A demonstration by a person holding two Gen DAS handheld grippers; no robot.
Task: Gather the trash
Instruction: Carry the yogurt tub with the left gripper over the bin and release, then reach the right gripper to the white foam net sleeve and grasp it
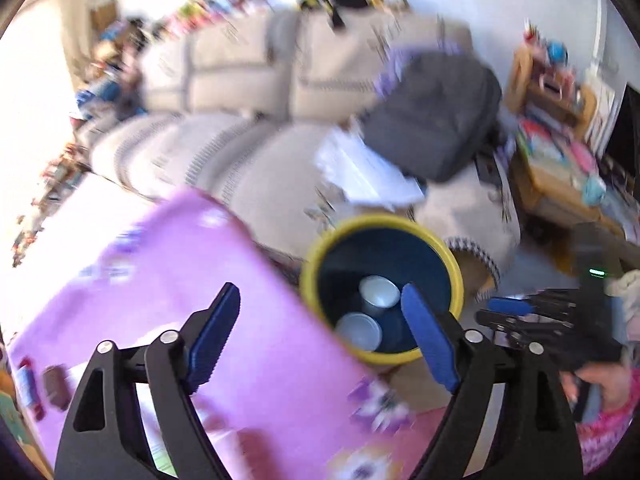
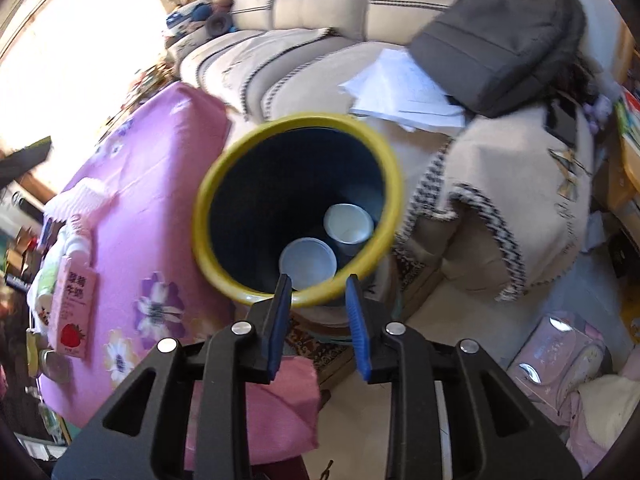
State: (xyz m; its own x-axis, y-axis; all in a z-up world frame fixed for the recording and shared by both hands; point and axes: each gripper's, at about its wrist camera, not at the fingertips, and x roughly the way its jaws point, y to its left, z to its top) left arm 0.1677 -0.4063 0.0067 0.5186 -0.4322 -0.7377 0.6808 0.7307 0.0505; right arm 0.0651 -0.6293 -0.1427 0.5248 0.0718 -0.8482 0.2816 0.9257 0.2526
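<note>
A dark bin with a yellow rim [image 2: 224, 276] [image 1: 308, 280] stands beside the purple-clothed table. Two white cups [image 2: 307, 260] [image 1: 358, 330] lie at its bottom. My right gripper [image 2: 318, 280] hovers over the bin's near rim, its jaws a little apart with nothing pressed between the pads. In the blurred left wrist view, my left gripper [image 1: 320, 296] is wide open and empty above the table edge and the bin. The right gripper [image 1: 494, 312] shows there just right of the bin. A pink strawberry milk carton [image 2: 72, 312] lies on the table.
The purple flowered table [image 2: 152, 200] [image 1: 180, 280] also carries a white bottle [image 2: 78, 240] and clutter at its left edge. Behind the bin is a beige sofa [image 2: 304, 60] with papers [image 2: 404, 88] and a grey backpack [image 2: 500, 40]. A person's hand [image 1: 600, 384] holds the right gripper.
</note>
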